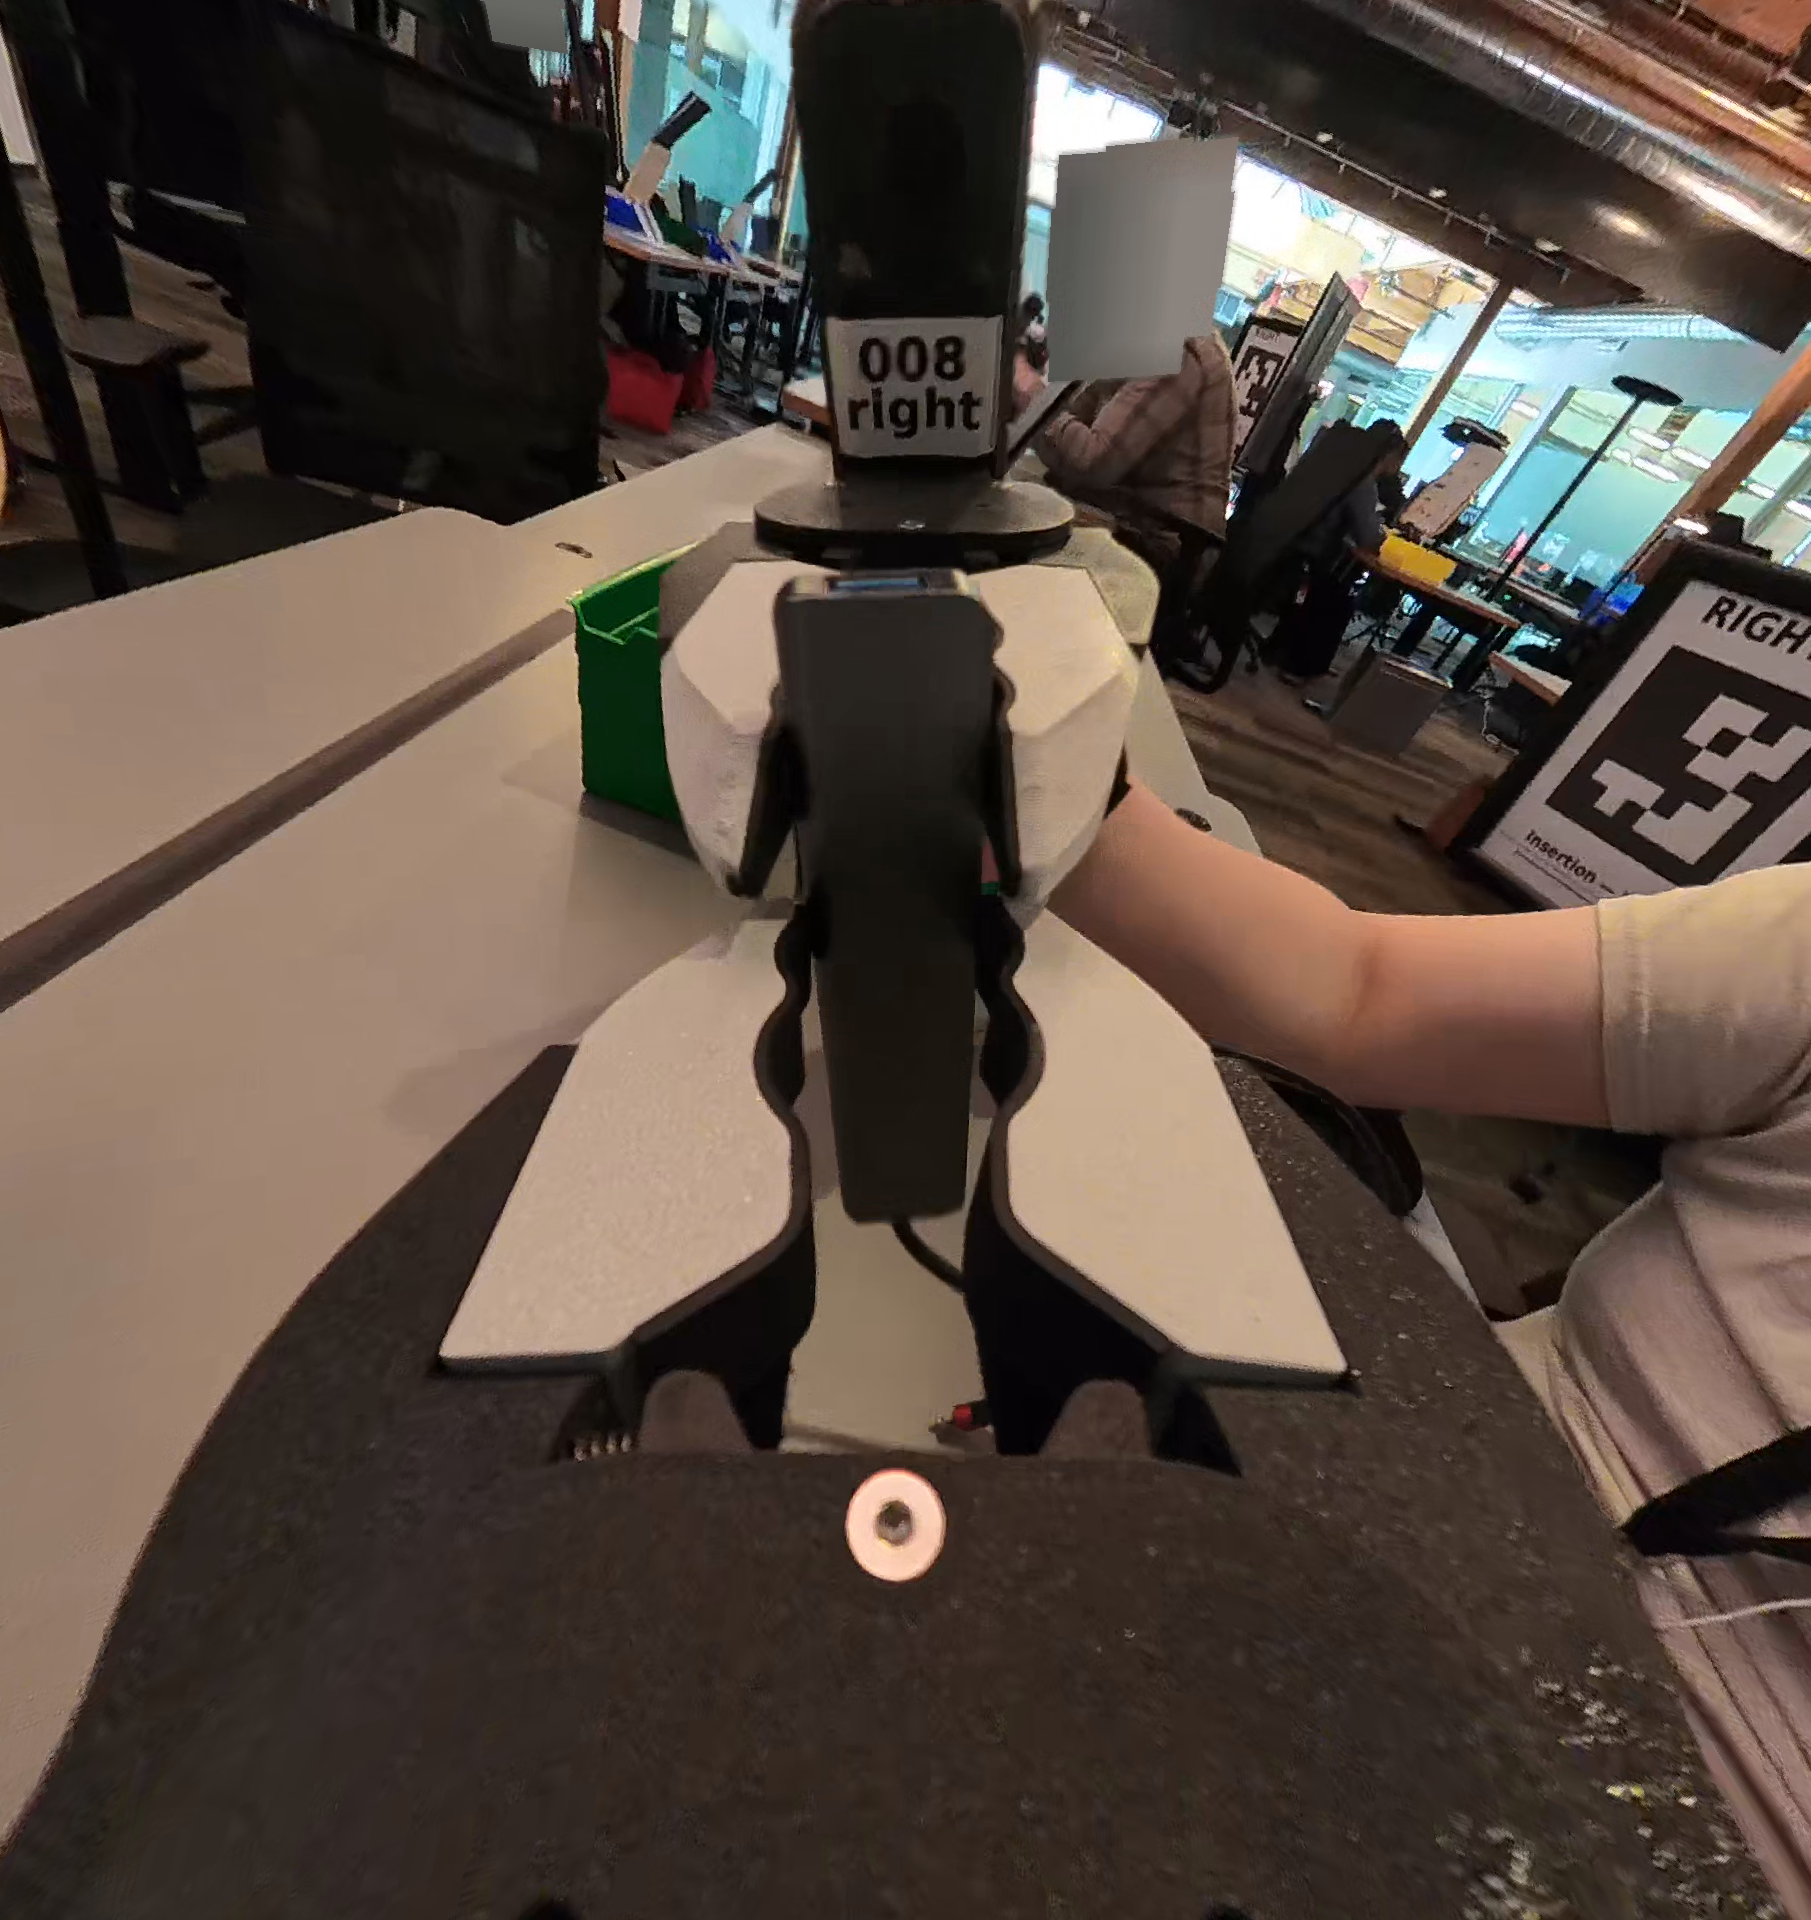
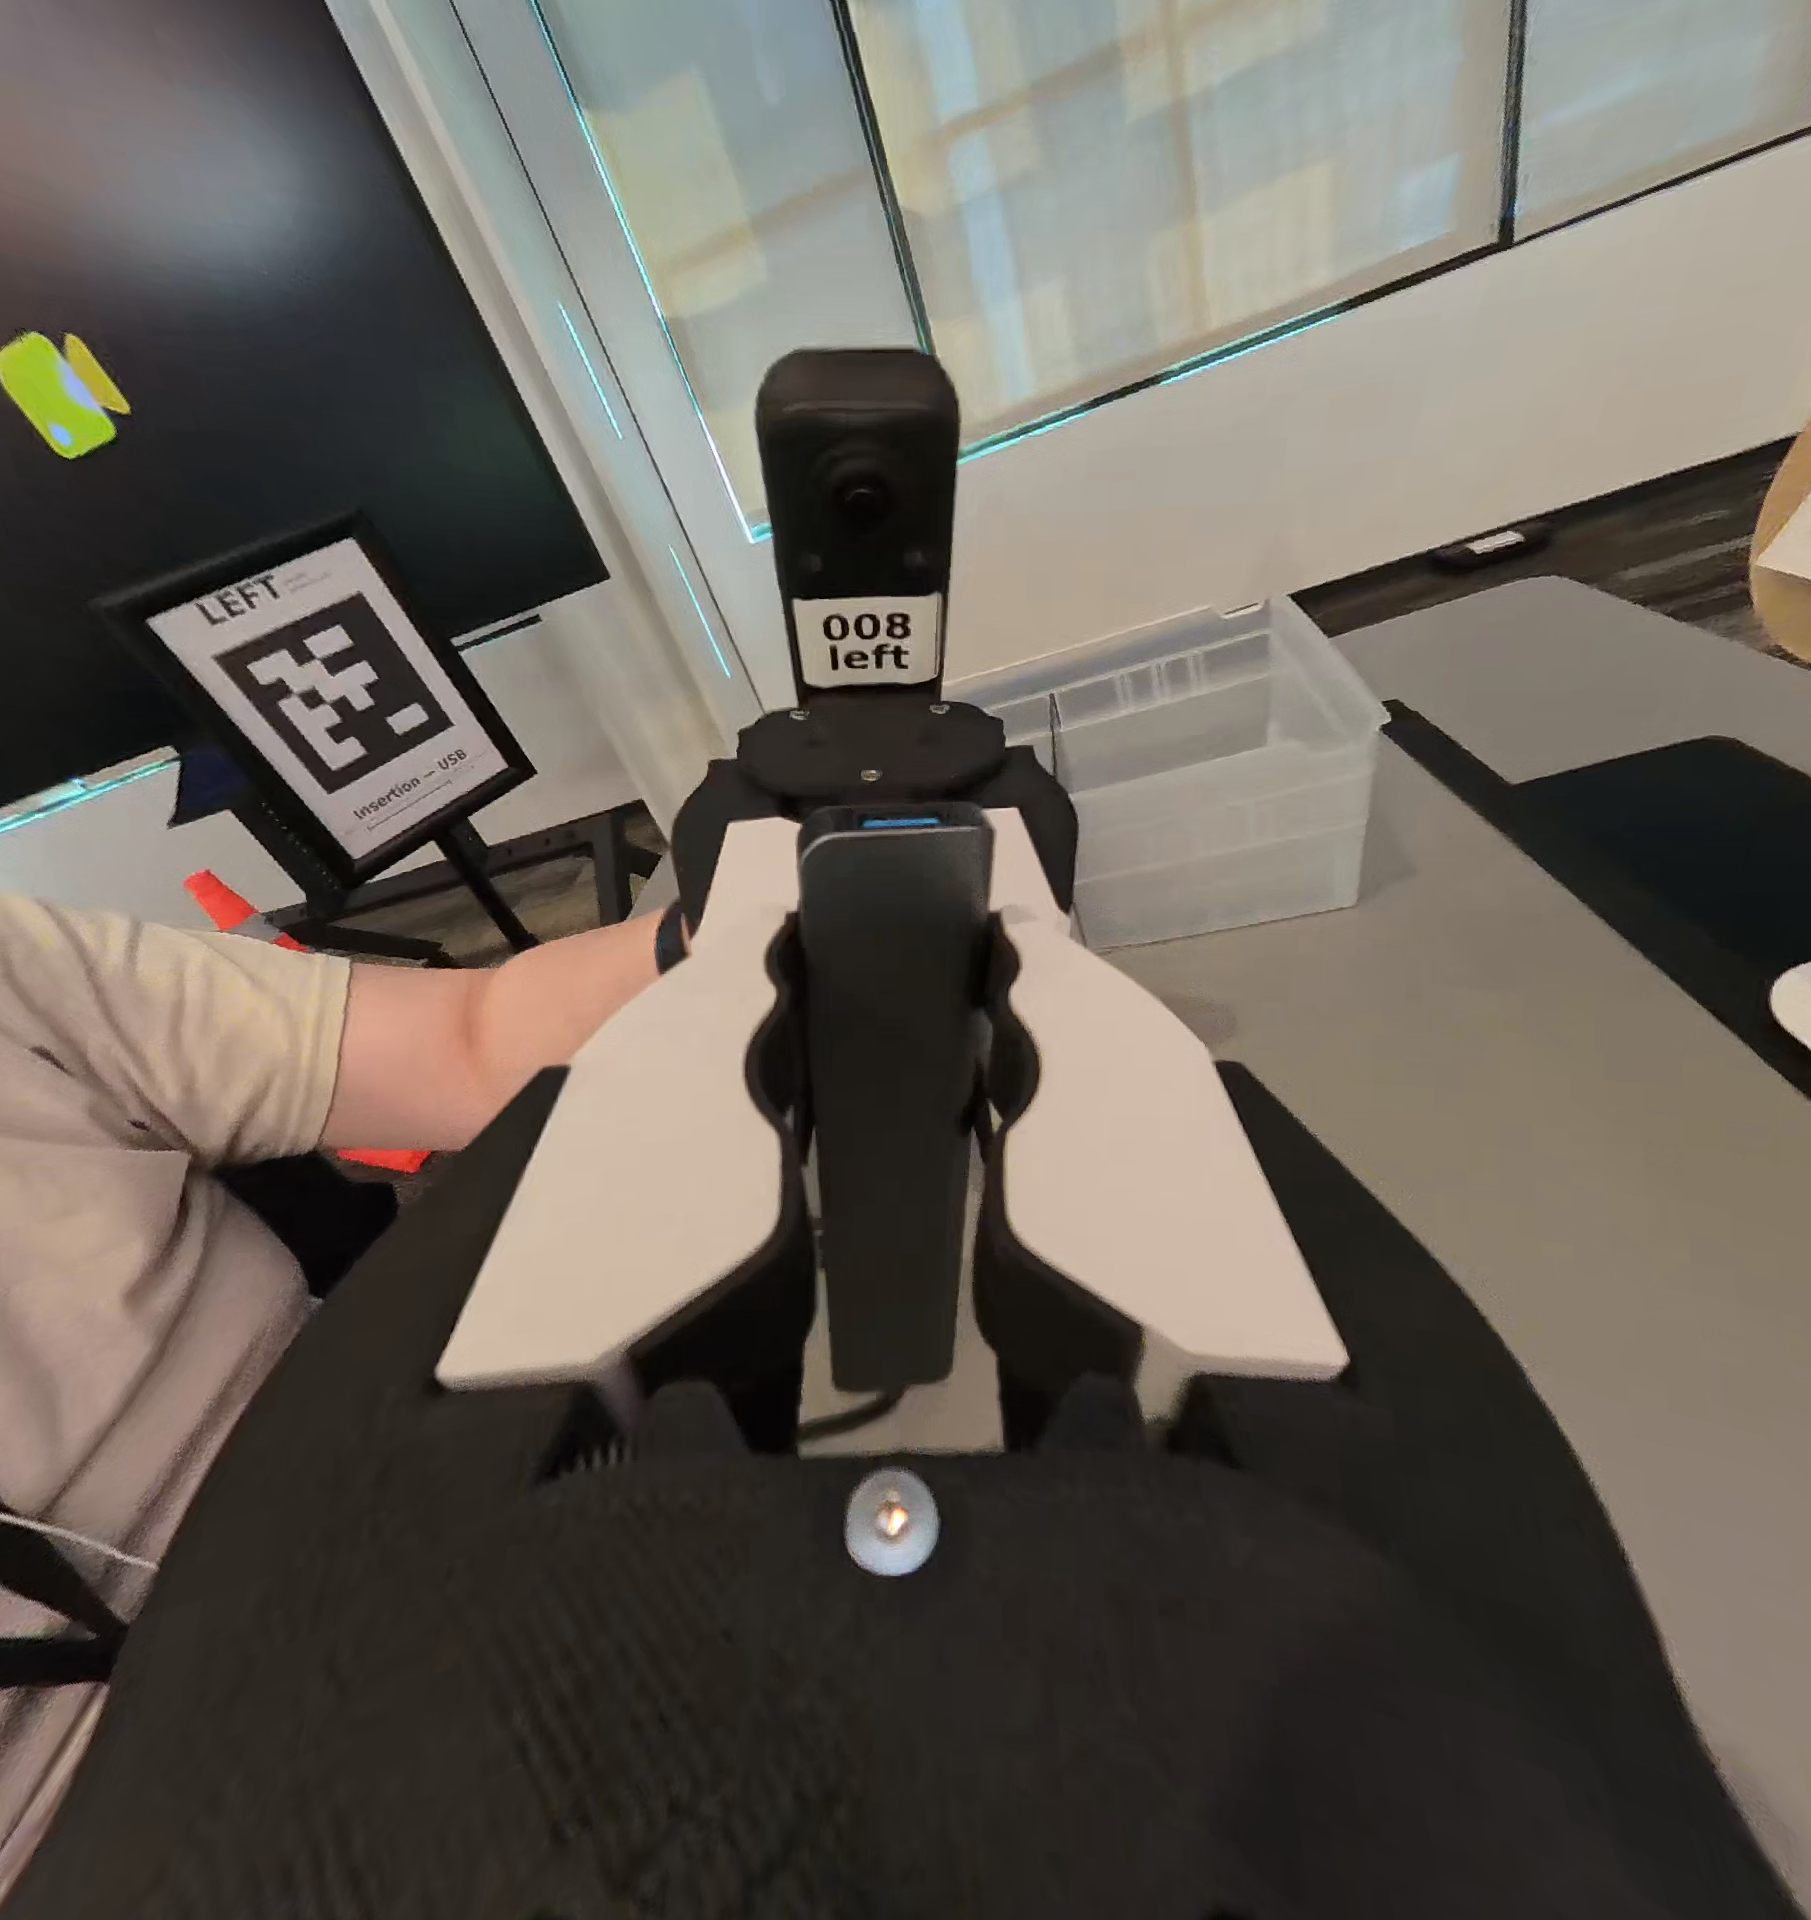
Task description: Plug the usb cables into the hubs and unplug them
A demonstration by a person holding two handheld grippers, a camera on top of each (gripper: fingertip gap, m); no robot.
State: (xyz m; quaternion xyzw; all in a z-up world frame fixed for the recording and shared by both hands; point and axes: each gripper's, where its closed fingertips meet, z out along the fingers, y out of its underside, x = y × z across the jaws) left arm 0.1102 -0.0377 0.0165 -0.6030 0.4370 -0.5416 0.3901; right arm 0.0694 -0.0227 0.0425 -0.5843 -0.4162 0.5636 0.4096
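In the left wrist view my left gripper (image 1: 896, 935) is shut on a dark grey USB hub (image 1: 890, 1039). The hub has a blue port (image 1: 896, 584) at its far end and a black cable (image 1: 927, 1252) at its near end. The right gripper faces it closely, and its white fingers (image 1: 714, 727) flank the hub's far part. In the right wrist view my right gripper (image 2: 890, 956) is shut on a dark hub (image 2: 885, 1143) with a blue port (image 2: 901, 823) and a cable (image 2: 859, 1408). The left gripper's fingers (image 2: 745, 873) stand just beyond it. Both hubs are held above the table.
A grey table (image 1: 257, 883) lies below. A green bin (image 1: 620, 717) stands behind the right gripper and a clear plastic tub (image 2: 1213, 769) behind the left one. The person's forearm (image 1: 1296, 987) reaches in. Marker sign boards (image 1: 1690, 748) (image 2: 340, 696) stand beside the table. A dark mat (image 2: 1711, 831) lies at right.
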